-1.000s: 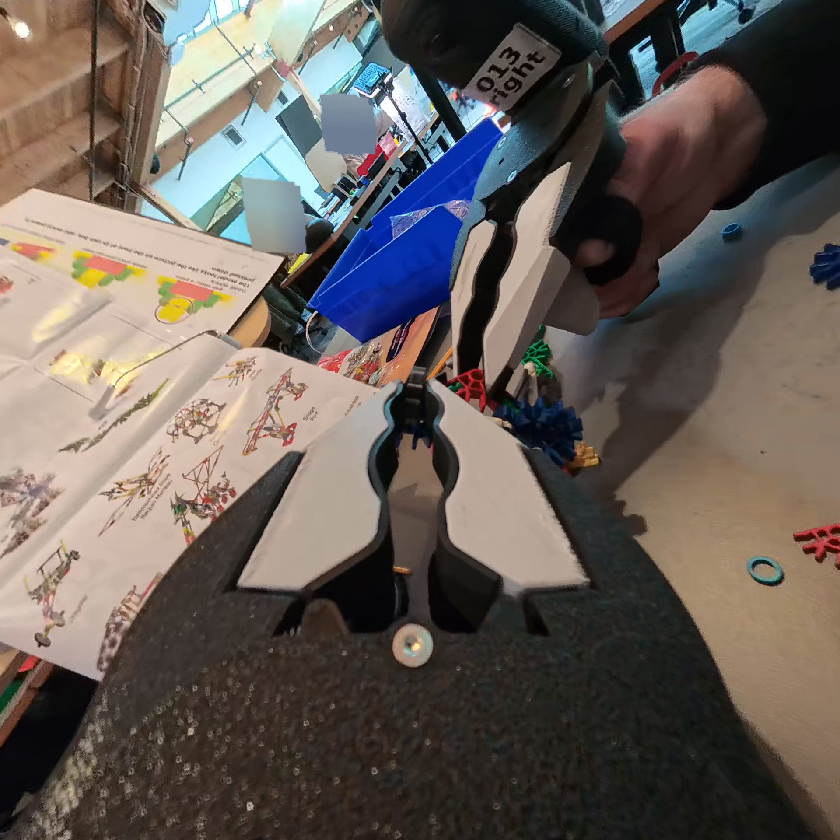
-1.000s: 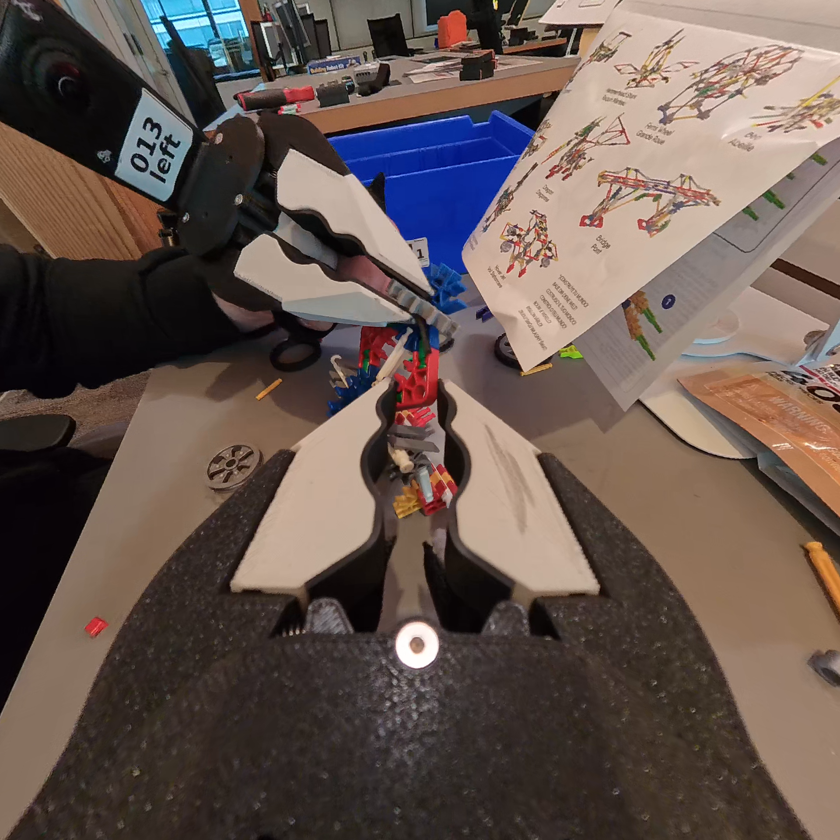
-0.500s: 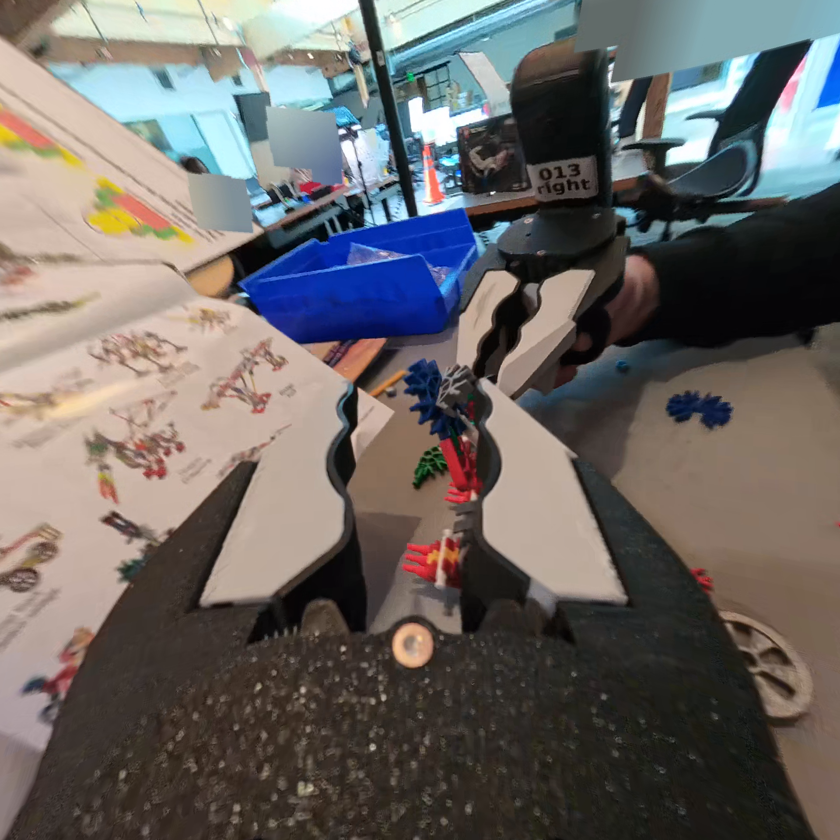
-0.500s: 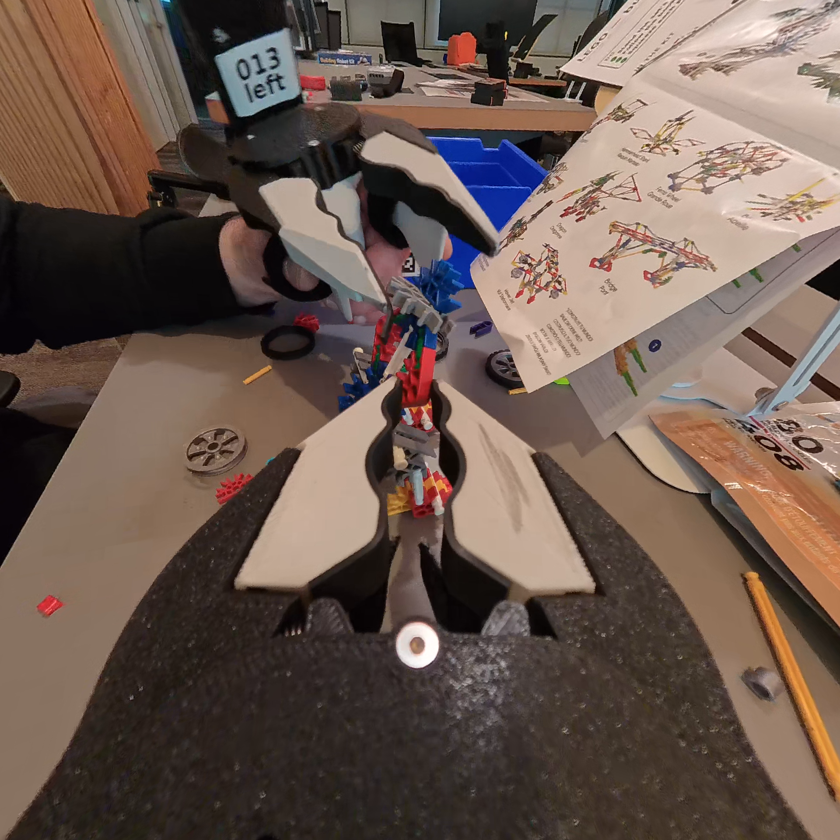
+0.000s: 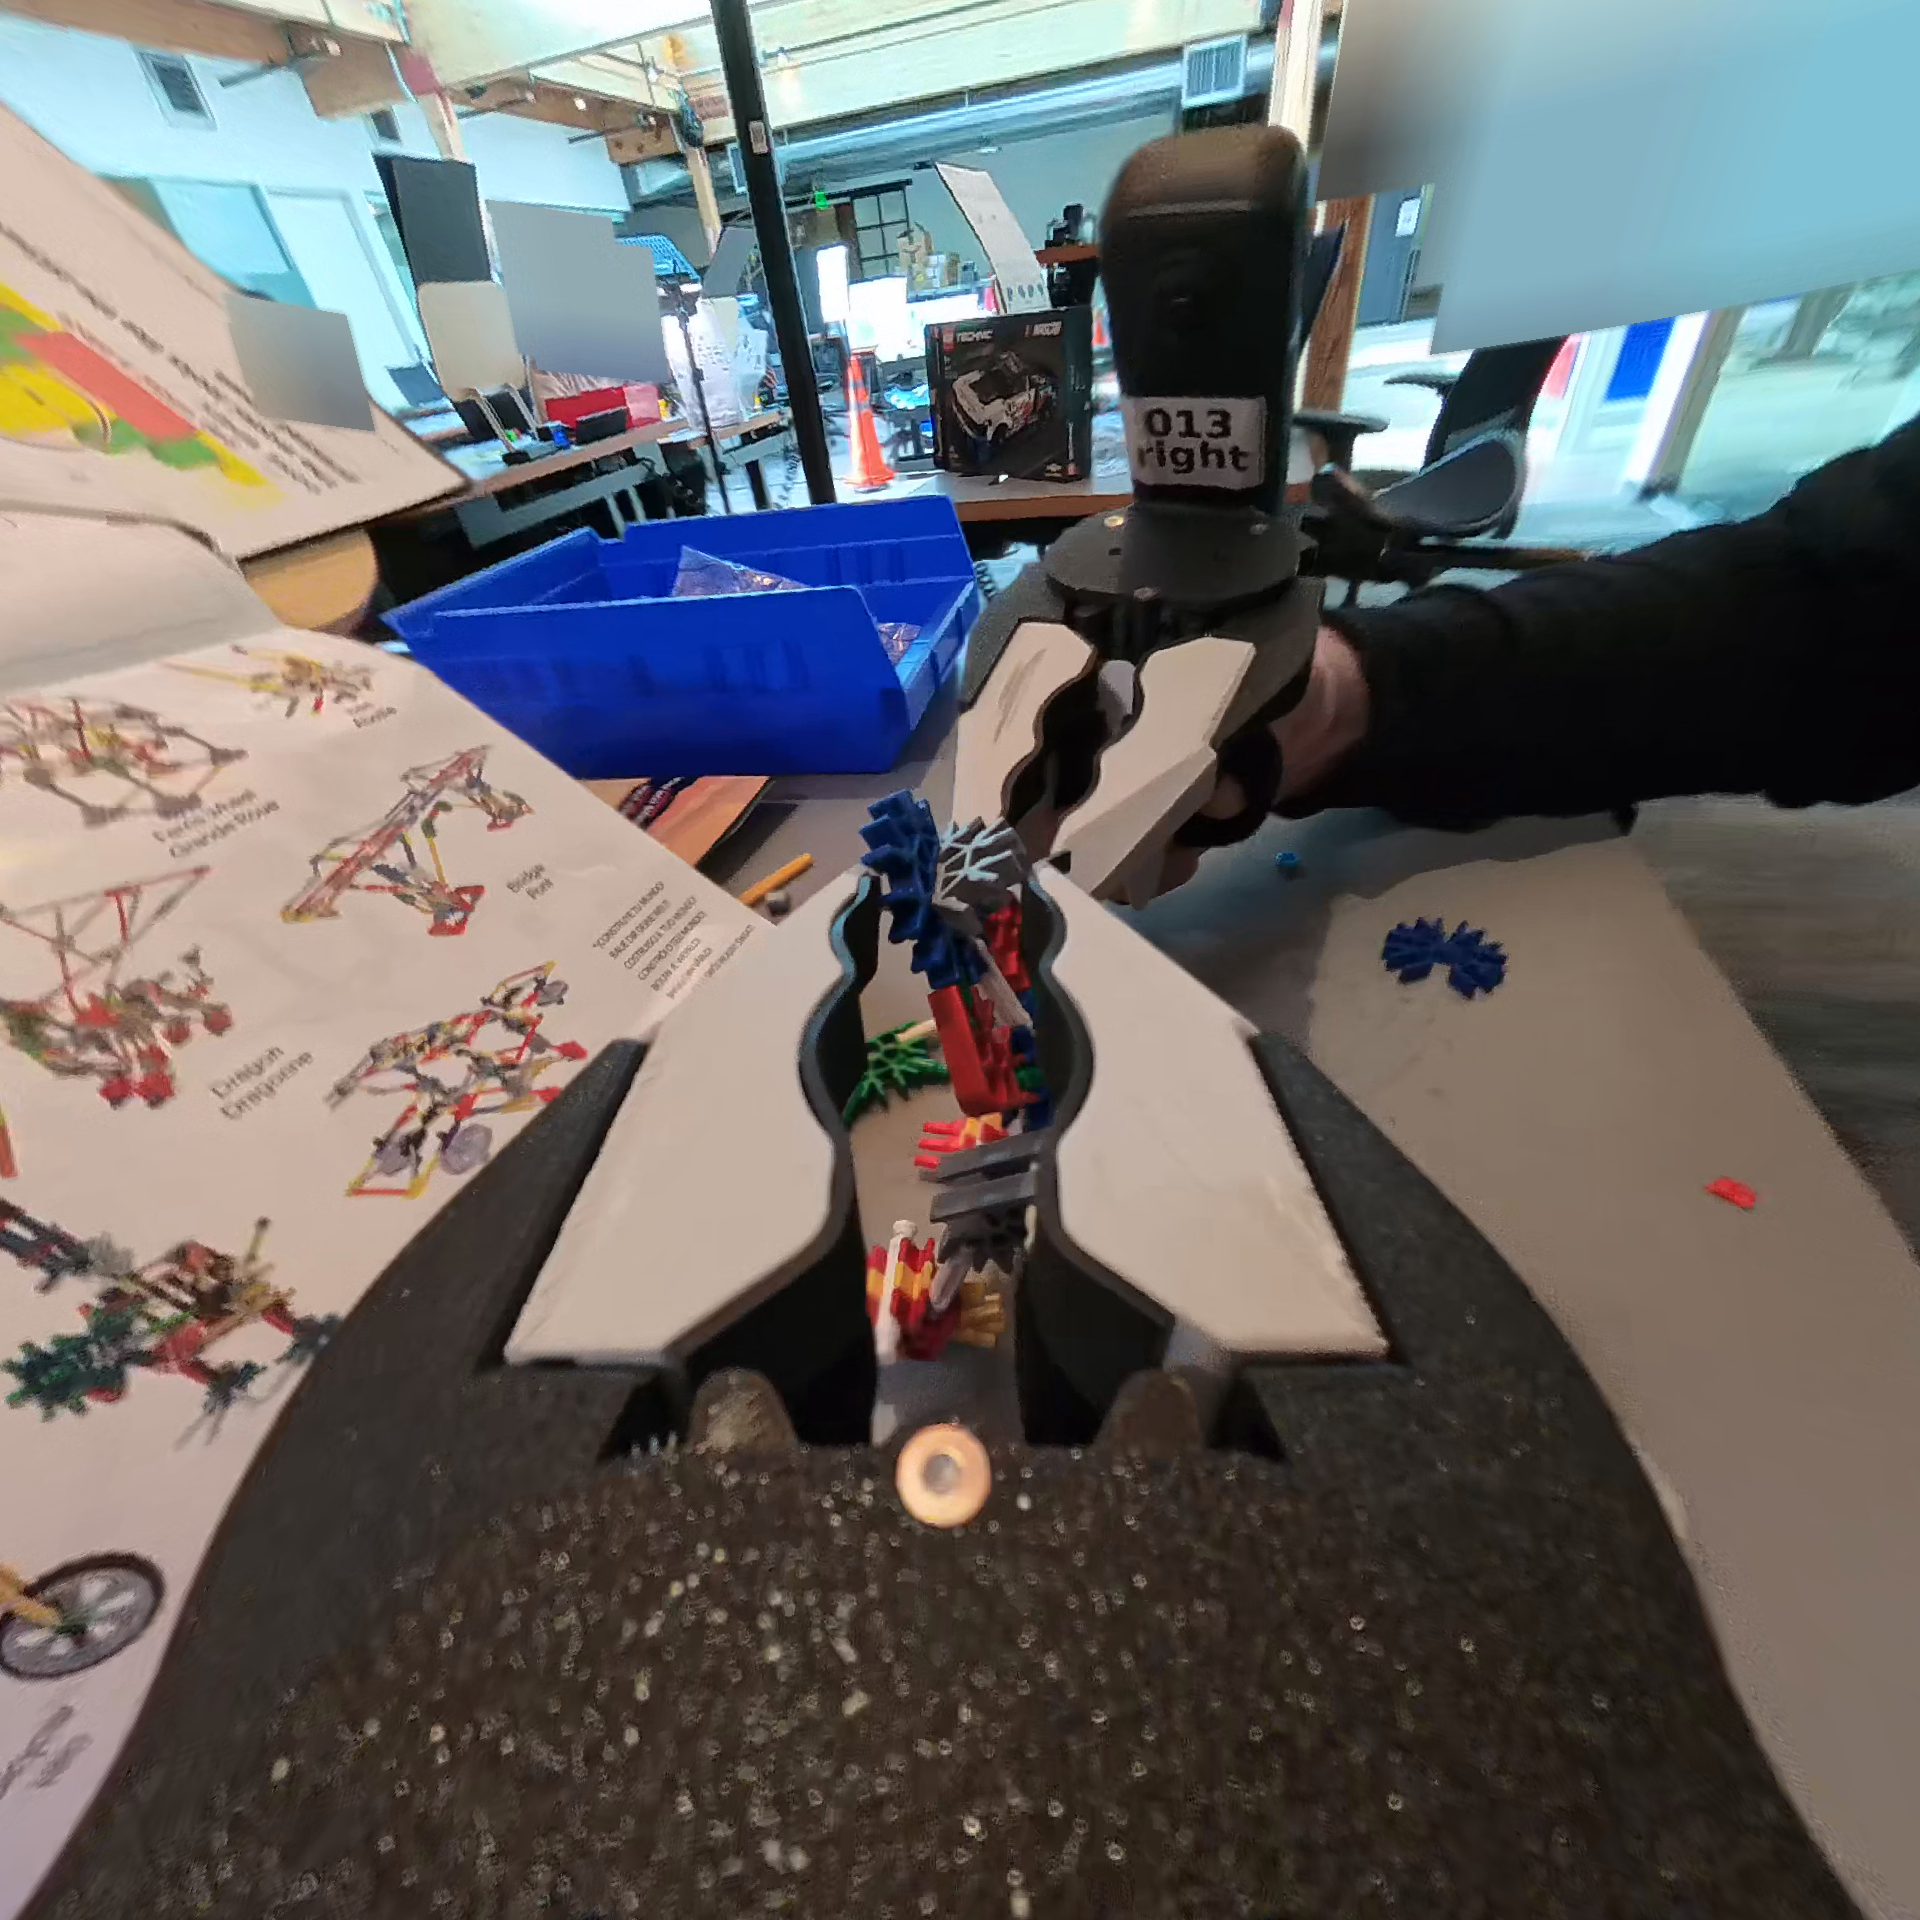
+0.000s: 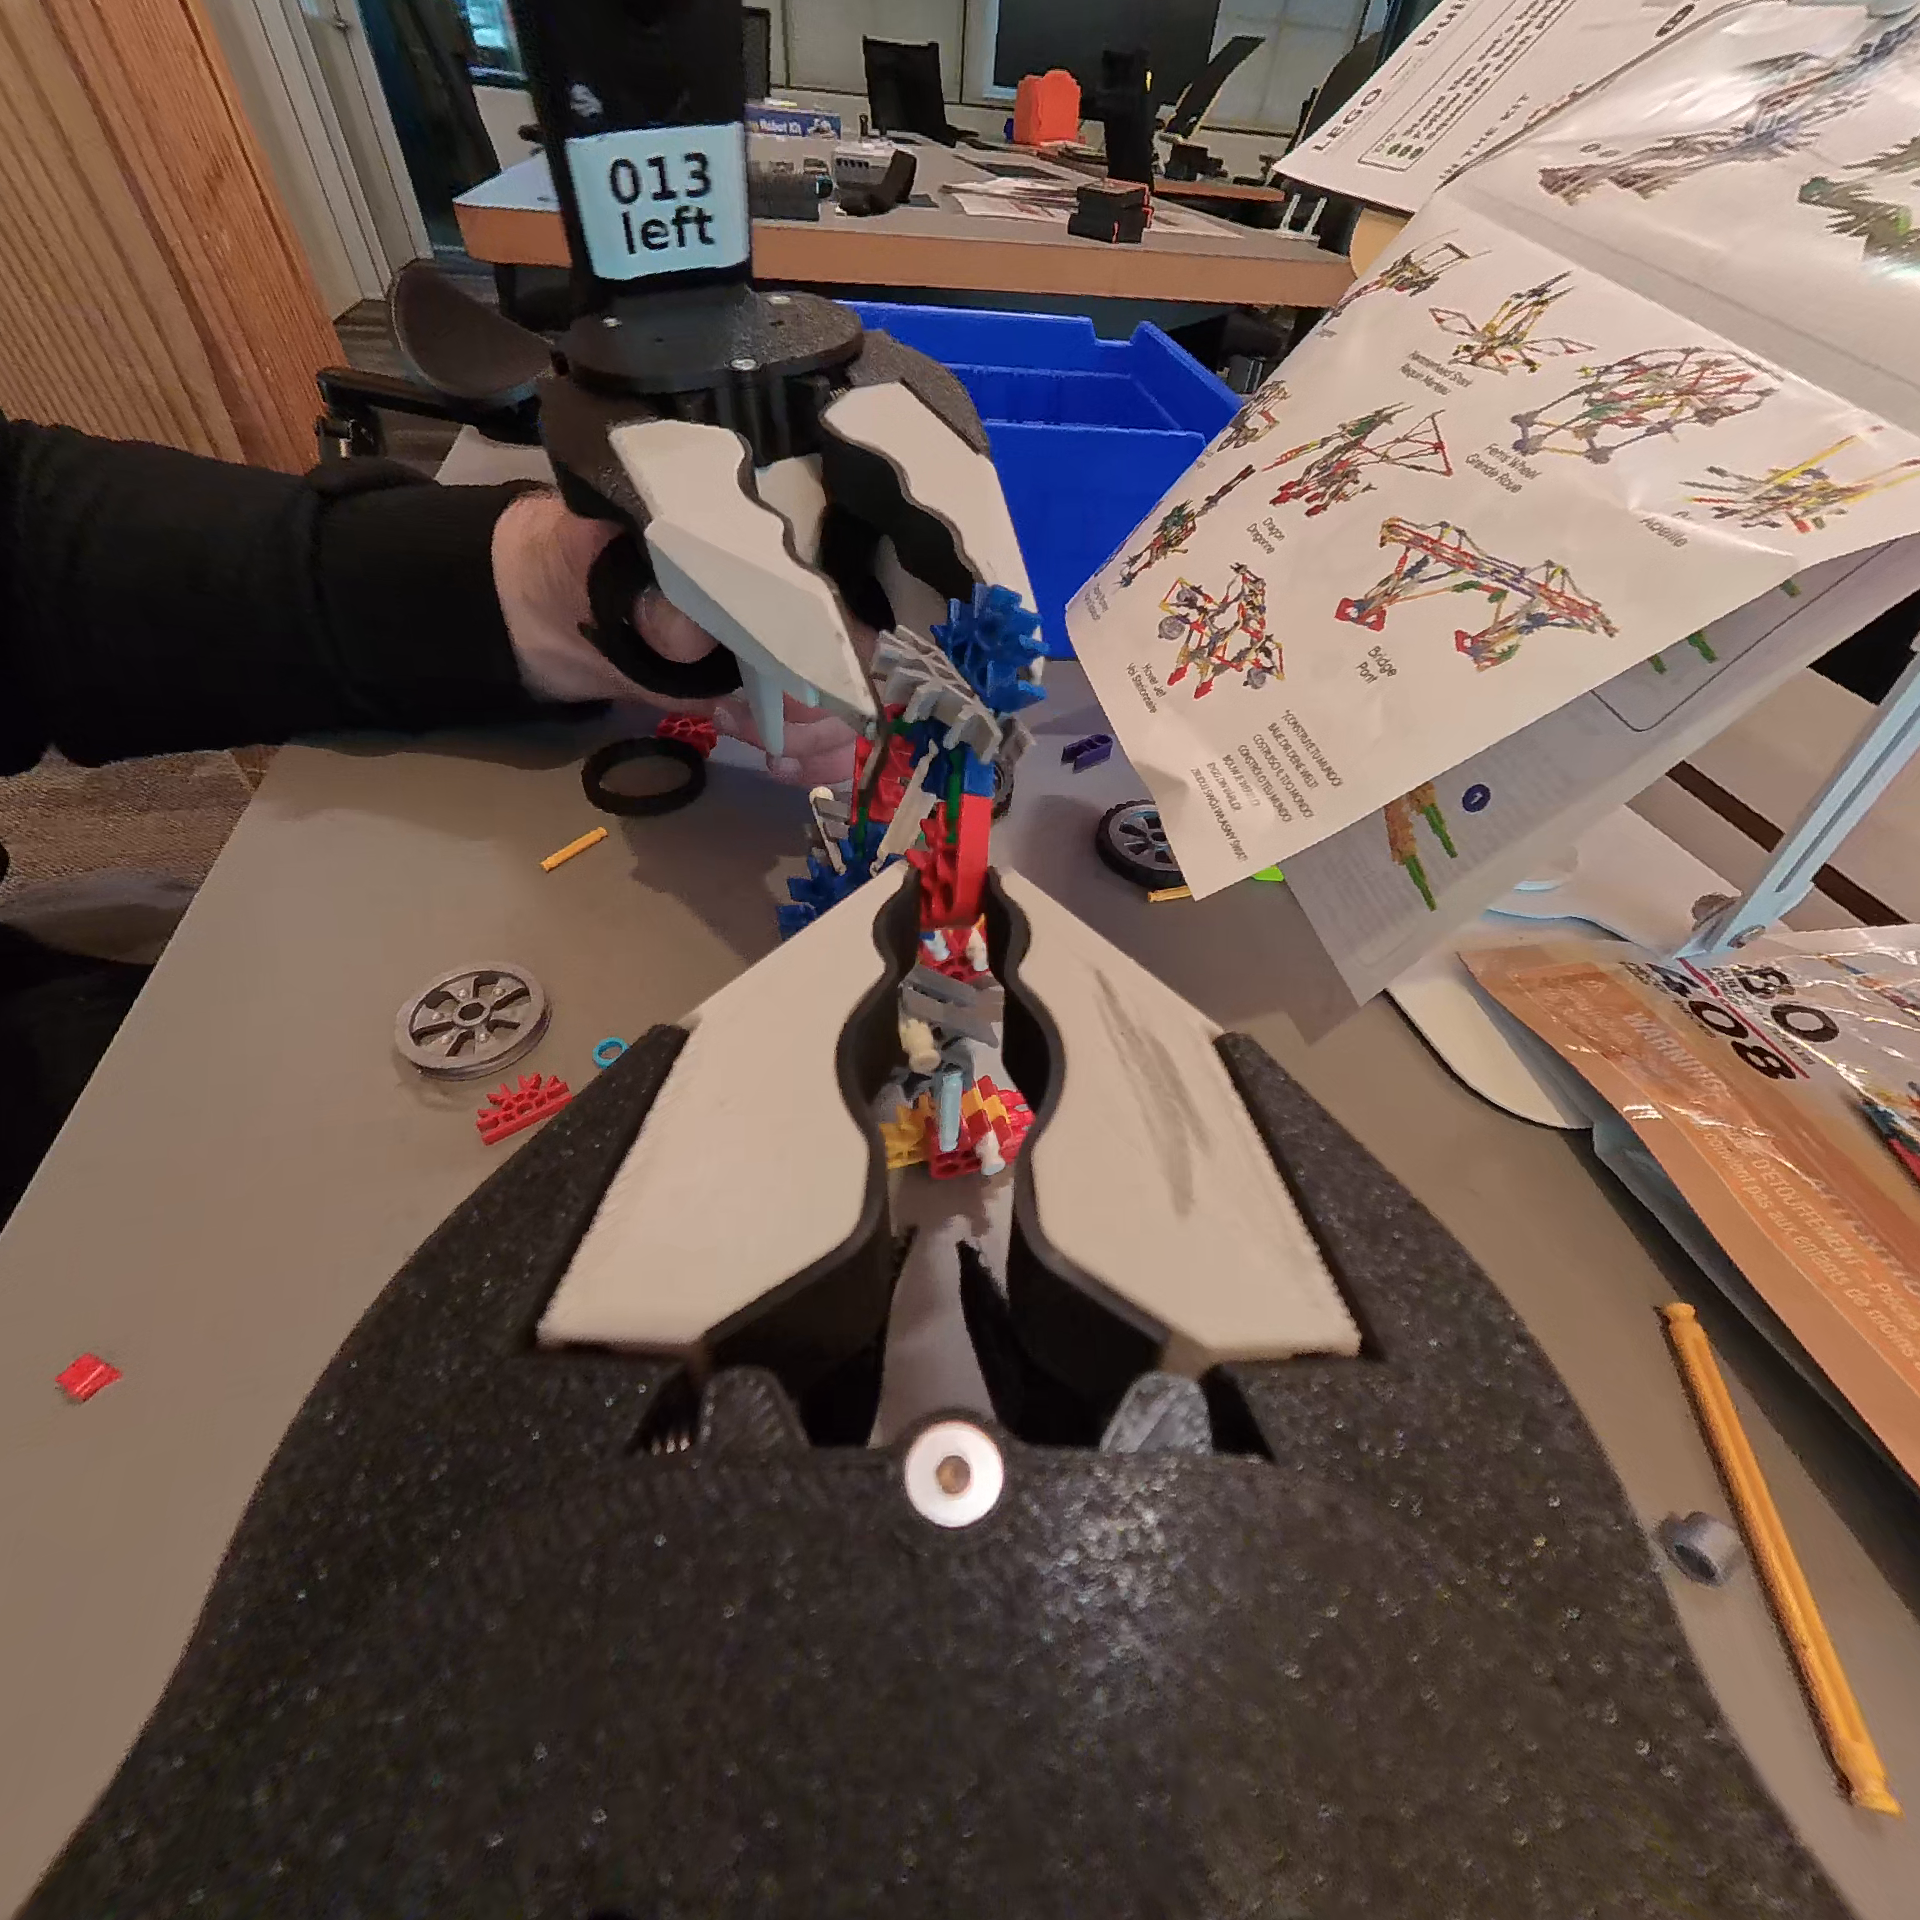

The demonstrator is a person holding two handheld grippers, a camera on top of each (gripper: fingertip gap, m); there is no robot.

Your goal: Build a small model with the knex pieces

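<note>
- My right gripper point(image 6: 945, 894) is clamped on the red lower part of the model point(image 6: 940, 821), a stack of red, blue and grey snap-together pieces. The grip sits at the fingertips, so I judge it as the anchor hand, keeping the model upright off the worktop point(image 6: 312, 883).
- My left gripper point(image 5: 951, 894) has its jaws apart. The model's top, with a blue connector point(image 5: 904, 862) and a grey connector point(image 5: 977, 868), sits in the gap, nearer the right finger. From the right wrist view its lower fingertip looks to be touching the grey piece; I can't tell whether it is pressing.
- Holding from opposite ends keeps the model between both cameras.
- The manual point(image 6: 1455, 540) hangs just right of my right gripper and left of my left one, pages facing me, presumably for reference.
- A blue bin point(image 5: 707, 665) sits beyond both grippers. Loose parts lie on the worktop: a grey wheel point(image 6: 473, 1018) to the left of my right gripper, a yellow rod point(image 6: 1766, 1558) to its right.
- Against a second ago: my left gripper was shut near the model's top and tilted; now it is opened and squared up, level with the scene. Half a second ago it was already parted, so the change since is small.
- The right gripper's clamp on the model looks unchanged across all three moments.
</note>
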